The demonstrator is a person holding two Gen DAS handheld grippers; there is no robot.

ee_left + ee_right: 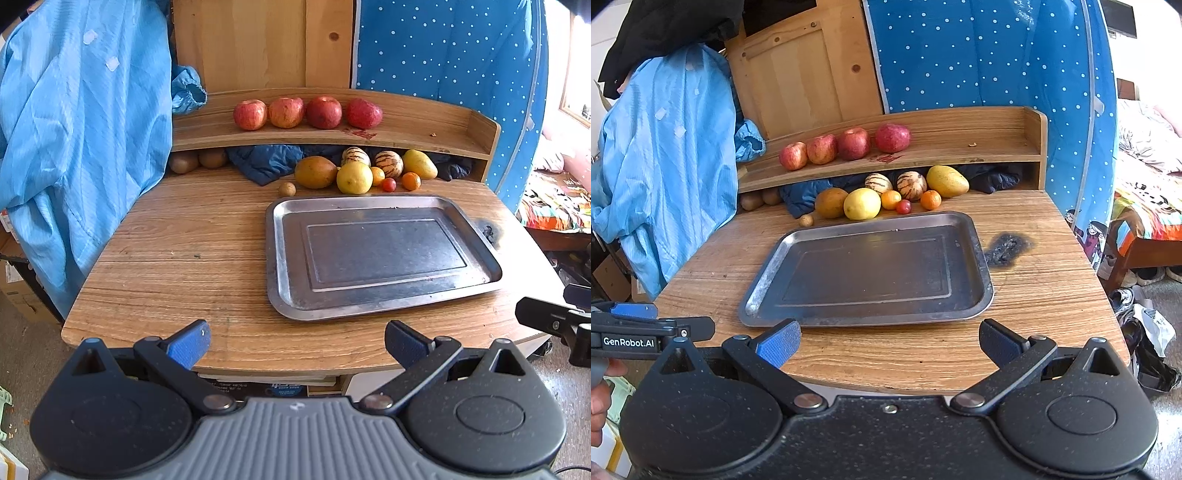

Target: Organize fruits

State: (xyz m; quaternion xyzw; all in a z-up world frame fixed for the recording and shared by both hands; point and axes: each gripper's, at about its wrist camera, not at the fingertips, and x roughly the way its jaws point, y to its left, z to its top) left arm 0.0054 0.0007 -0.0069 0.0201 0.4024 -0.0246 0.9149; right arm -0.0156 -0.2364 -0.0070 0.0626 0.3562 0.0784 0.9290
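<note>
Four red apples (306, 112) sit in a row on the raised wooden shelf (424, 125) at the far side of the table (177, 258), with a red smear on the shelf just in front of the rightmost one. Below the shelf, at the back of the table top, lies a cluster of other fruit: an orange-green mango (316, 172) on the left, a large yellow citrus (354, 178) touching it, two striped melons (371, 159) behind, a yellow mango (420, 164) on the right, two small oranges (411, 181), and a small red tomato-like fruit (388, 184) between them. A small brown round fruit (287, 189) lies just left of the cluster, and two brown kiwi-like fruits (197, 160) rest in the shadow under the shelf at far left. Near of the cluster, an empty steel tray (280, 280) lies flat on the table, right of centre in the left wrist view. A dark burn mark (1006, 248) stains the wood just right of the tray. The left gripper (297, 341) hovers over the near table edge with jaws spread wide, holding nothing; the right gripper (889, 341) sits likewise over the near edge, jaws wide apart and empty. A blue garment (74, 140) hangs at left, and a blue dotted fabric panel (443, 55) stands behind the shelf.
</note>
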